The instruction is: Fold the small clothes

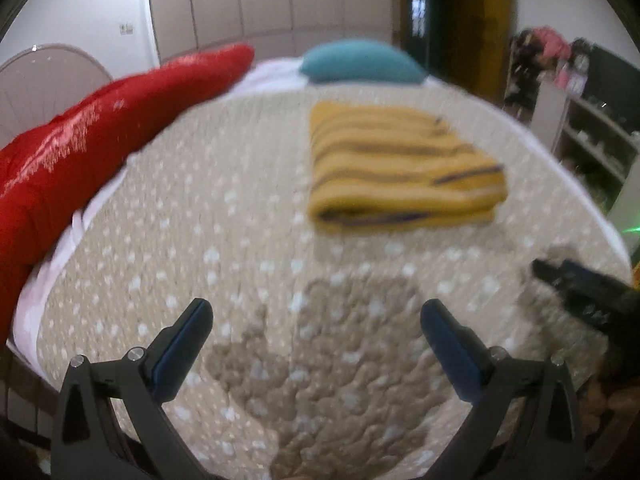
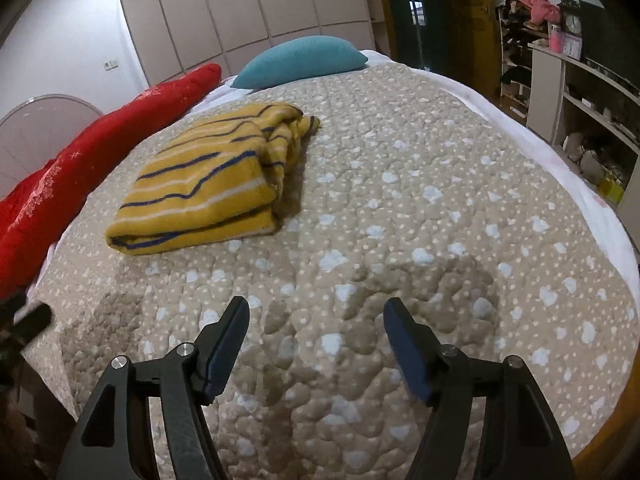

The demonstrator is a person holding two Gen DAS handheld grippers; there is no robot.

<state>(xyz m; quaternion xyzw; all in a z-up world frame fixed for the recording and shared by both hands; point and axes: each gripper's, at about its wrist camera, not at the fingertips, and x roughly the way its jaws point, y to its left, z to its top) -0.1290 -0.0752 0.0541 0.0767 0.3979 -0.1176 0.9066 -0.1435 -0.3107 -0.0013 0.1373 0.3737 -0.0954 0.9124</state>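
In the left wrist view, going from left to right, a red quilt (image 1: 92, 136) lies along the bed's edge at about 10 o'clock. Next comes the beige bedspread (image 1: 224, 216) with pale spots, which fills the middle. The left gripper (image 1: 316, 316) is at 6 o'clock, its two fingers spread wide apart with nothing between them, above the bedspread. A teal pillow (image 1: 360, 60) is at 12 o'clock. Below it, at about 1 o'clock, the folded yellow striped garment (image 1: 400, 168) lies flat on the bedspread, well apart from the fingers. This view is blurred. At 4 o'clock the tip of the right gripper (image 1: 576, 284) comes in from the edge; I cannot tell its opening here. Shelves (image 1: 592, 136) stand at 3 o'clock.

In the right wrist view, the quilt (image 2: 80, 152) is at 9 o'clock, and the garment (image 2: 208, 184) lies at about 10 o'clock, folded, with a bunched part at its far end. The pillow (image 2: 300, 60) is at 12 o'clock. The right gripper (image 2: 316, 312) at 6 o'clock has its fingers wide apart and holds nothing. The shelves (image 2: 580, 92) are at 2 o'clock.
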